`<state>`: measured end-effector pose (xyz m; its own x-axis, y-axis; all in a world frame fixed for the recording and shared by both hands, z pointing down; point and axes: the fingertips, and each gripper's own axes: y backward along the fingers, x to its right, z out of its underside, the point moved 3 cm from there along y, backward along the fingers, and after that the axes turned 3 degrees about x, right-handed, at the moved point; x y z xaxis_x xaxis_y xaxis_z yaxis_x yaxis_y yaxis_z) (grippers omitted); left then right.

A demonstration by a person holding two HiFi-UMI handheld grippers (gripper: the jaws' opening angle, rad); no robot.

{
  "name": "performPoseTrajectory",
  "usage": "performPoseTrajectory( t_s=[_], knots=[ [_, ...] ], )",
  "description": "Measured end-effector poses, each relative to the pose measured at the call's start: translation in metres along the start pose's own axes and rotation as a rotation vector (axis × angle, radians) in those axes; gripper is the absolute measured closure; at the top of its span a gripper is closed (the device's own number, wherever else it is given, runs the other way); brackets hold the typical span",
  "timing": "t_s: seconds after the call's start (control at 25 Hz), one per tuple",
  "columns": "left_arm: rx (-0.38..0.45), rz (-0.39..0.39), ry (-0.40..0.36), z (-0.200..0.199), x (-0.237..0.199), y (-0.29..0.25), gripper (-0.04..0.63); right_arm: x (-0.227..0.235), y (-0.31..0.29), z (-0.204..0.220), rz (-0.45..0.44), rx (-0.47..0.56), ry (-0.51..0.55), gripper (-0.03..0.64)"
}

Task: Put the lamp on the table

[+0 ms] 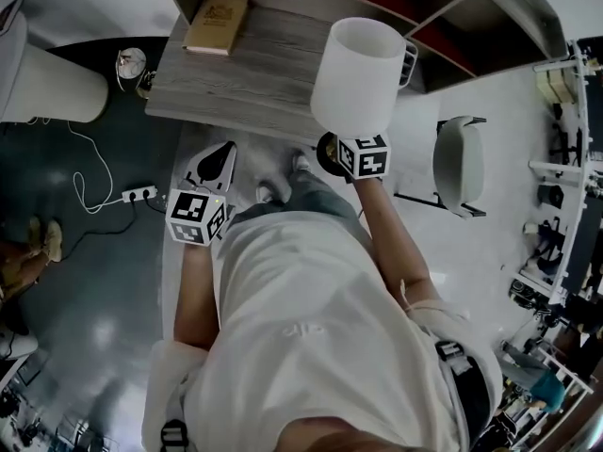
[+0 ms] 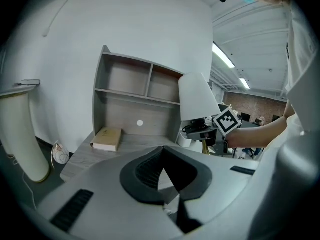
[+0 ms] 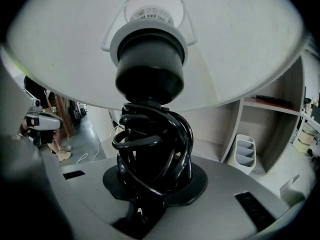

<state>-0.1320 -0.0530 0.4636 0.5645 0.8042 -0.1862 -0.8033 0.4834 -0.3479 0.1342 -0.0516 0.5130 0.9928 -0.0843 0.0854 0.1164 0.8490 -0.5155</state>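
The lamp has a white shade (image 1: 358, 73) and a stem wound with black cord (image 3: 152, 144). My right gripper (image 1: 332, 151) is shut on that cord-wound stem and holds the lamp upright in the air, just off the near right edge of the grey wooden table (image 1: 254, 73). The left gripper view shows the shade (image 2: 197, 96) beside the table's shelf unit, with the right gripper (image 2: 205, 129) below it. Lower and to the left, my left gripper (image 1: 219, 158) points at the table (image 2: 125, 144); its jaws meet with nothing between them.
A tan book (image 1: 217, 22) lies at the table's back left. A white slotted organiser (image 3: 245, 154) stands at its right end. A white cylinder (image 1: 47, 83) and a power strip (image 1: 141, 194) are on the floor to the left, a white chair (image 1: 459, 163) to the right.
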Motion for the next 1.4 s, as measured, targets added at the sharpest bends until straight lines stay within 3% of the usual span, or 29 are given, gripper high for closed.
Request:
performPoseTrajectory(
  t_s=[0.96, 1.4],
  knots=[
    [-0.038, -0.293, 0.128, 0.0, -0.031, -0.008, 0.581, -0.004, -0.17, -0.041, -0.244, -0.061, 0.178, 0.508],
    [-0.055, -0.368, 0.166, 0.006, -0.03, -0.004, 0.581, -0.023, -0.214, -0.045, -0.333, -0.061, 0.24, 0.506]
  ],
)
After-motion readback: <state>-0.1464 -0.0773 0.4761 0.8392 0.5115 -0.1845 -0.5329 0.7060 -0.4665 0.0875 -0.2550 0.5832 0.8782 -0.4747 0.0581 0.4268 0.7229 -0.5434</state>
